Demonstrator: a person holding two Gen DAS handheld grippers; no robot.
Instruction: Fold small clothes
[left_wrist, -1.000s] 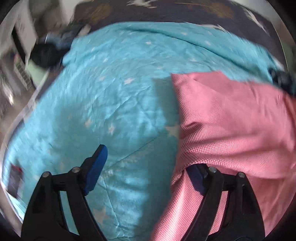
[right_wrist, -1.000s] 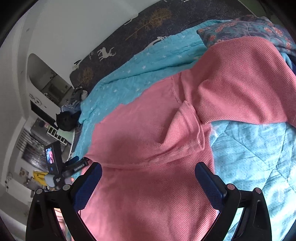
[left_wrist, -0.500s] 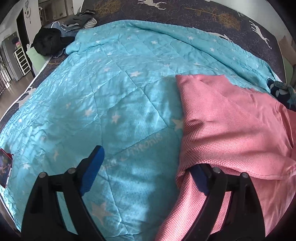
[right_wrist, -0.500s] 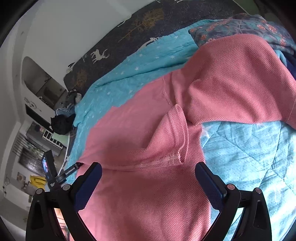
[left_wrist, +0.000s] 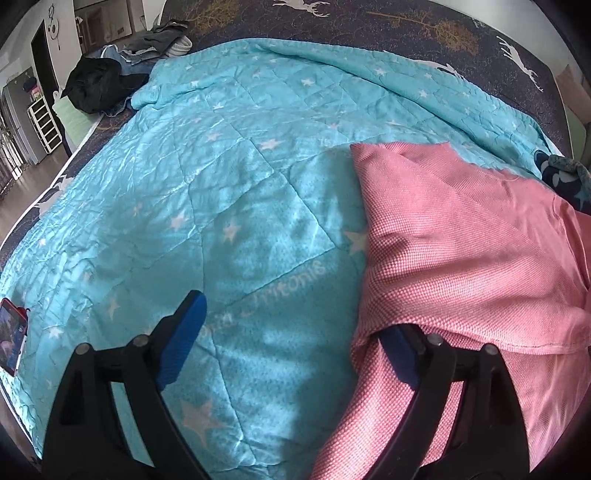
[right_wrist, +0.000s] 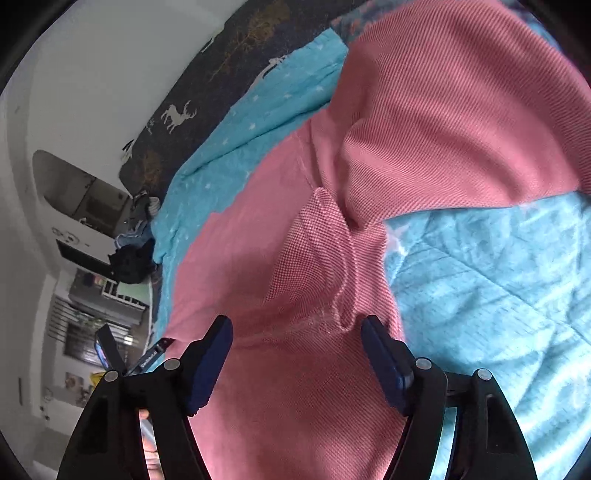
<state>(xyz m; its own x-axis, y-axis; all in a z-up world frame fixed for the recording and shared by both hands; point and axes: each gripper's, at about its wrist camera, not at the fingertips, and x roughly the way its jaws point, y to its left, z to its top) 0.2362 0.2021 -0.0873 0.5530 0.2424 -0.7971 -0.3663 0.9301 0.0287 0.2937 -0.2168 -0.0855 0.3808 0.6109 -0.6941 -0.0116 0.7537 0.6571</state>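
The left gripper (left_wrist: 291, 328) stood wide over the blue star quilt (left_wrist: 229, 192), one finger tucked under the folded edge of the pink shirt (left_wrist: 461, 258), so closing there risked pinching only one layer. The right gripper (right_wrist: 297, 345), jaws just closing but not yet pressing, straddled a bunched seam (right_wrist: 343, 317) and might have taken quilt too.

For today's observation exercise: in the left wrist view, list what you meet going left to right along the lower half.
Red-cased phone → turquoise star-patterned quilt → pink knitted garment.
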